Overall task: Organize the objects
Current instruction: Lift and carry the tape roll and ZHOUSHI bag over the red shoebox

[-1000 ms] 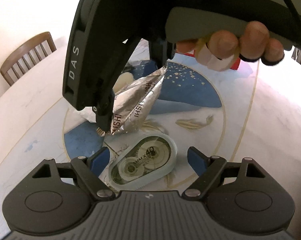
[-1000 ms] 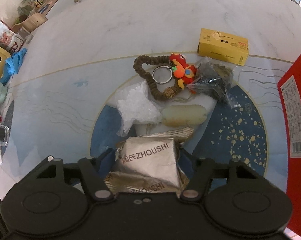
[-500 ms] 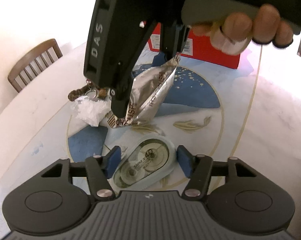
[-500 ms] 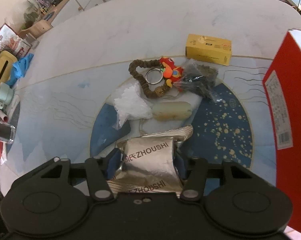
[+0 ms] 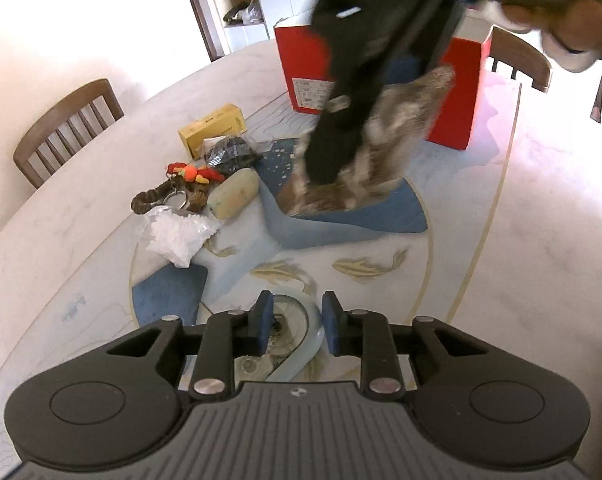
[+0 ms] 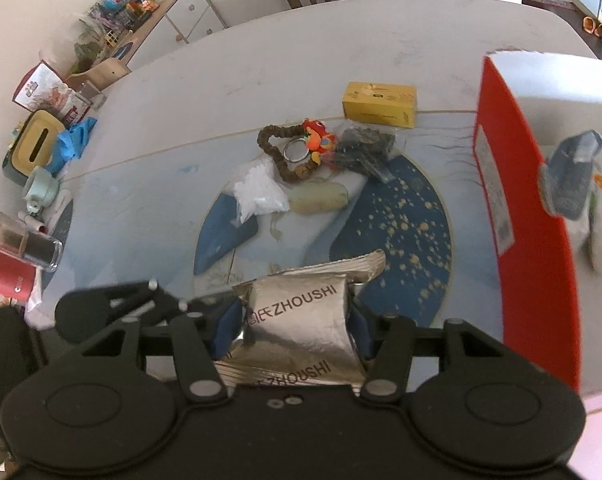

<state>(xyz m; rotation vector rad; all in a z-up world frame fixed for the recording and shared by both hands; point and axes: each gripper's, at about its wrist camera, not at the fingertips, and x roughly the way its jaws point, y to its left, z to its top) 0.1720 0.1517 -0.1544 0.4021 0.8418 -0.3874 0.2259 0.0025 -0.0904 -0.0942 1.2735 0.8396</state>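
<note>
Since a second ago the right gripper (image 6: 293,320) has lifted the silver foil pouch (image 6: 297,320) off the surface (image 6: 261,80) and carried it toward the red box (image 6: 529,240); its jaws grip the pouch by the sides, the pads pressing the foil in. In the left wrist view the pouch (image 5: 381,152) shows blurred and hanging above the surface, just in front of the red box (image 5: 305,76). Meanwhile the left gripper (image 5: 293,322) has narrowed around the pale blue correction tape dispenser (image 5: 297,332): its jaws are closing with the dispenser between them, the left pad (image 5: 263,320) against its edge while a thin gap shows at the right pad.

Further from the red box, on the side of the yellow carton (image 6: 379,104), lie a dark packet (image 6: 365,152), an orange plush keyring (image 6: 317,140) with a brown bead loop (image 6: 273,148), a beige oval piece (image 6: 319,198) and a white bag (image 6: 259,192), all close together on the surface. Inside the red box a grey-blue pouch (image 6: 573,176) is visible.
</note>
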